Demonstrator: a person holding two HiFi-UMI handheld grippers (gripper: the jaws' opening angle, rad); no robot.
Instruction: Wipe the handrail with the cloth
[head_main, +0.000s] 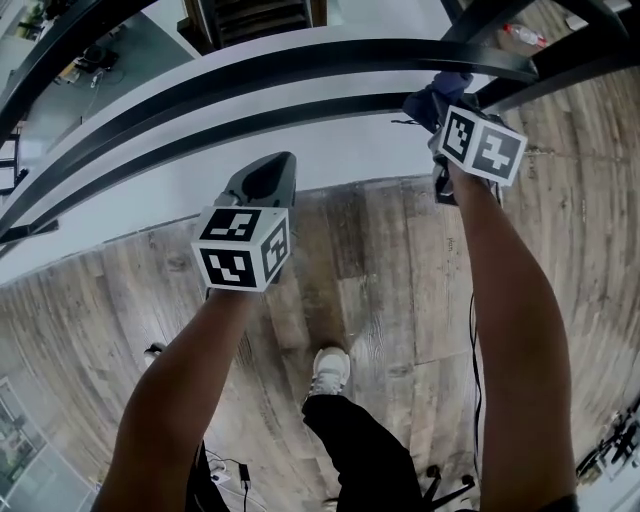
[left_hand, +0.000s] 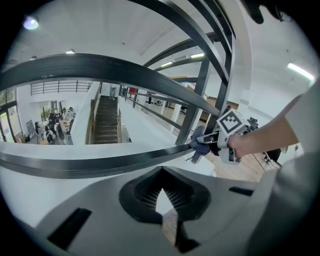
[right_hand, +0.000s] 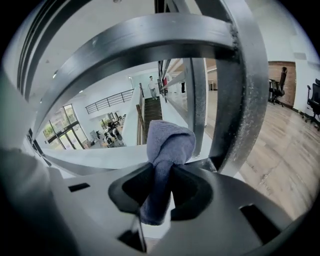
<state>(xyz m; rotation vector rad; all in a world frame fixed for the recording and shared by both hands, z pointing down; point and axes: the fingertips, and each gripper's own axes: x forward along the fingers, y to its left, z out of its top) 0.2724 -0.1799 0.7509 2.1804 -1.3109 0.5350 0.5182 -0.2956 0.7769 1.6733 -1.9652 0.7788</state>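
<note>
A person's right gripper (head_main: 437, 108) holds a blue-grey cloth (head_main: 446, 88) at a dark metal balustrade. The right gripper view shows its jaws clamped on the cloth's middle, with a bunched end standing up above the gripper (right_hand: 159, 186) and a tail hanging below. Seen from the left gripper view, the cloth (left_hand: 200, 143) sits against the lower rail (left_hand: 100, 165), just beside a post (left_hand: 197, 95) and under the broad handrail (left_hand: 100, 67). From the head view the cloth lies between the handrail (head_main: 330, 50) and the lower rail (head_main: 290, 110). The right gripper view places the cloth (right_hand: 167, 142) in front of the post (right_hand: 240, 100). The left gripper (head_main: 276, 170) is held well apart from the right, short of the balustrade and over the wooden floor (head_main: 380, 270). Its own view shows the jaws of the left gripper (left_hand: 162, 200) drawn together with only a sliver of light between the ribbed pads, and nothing gripped. A white shoe (head_main: 330, 370) stands on the boards below the outstretched arms. Beyond the balustrade a staircase (left_hand: 105, 120) drops to a lower level, where a person (right_hand: 151, 87) stands at the top of the steps.
</note>
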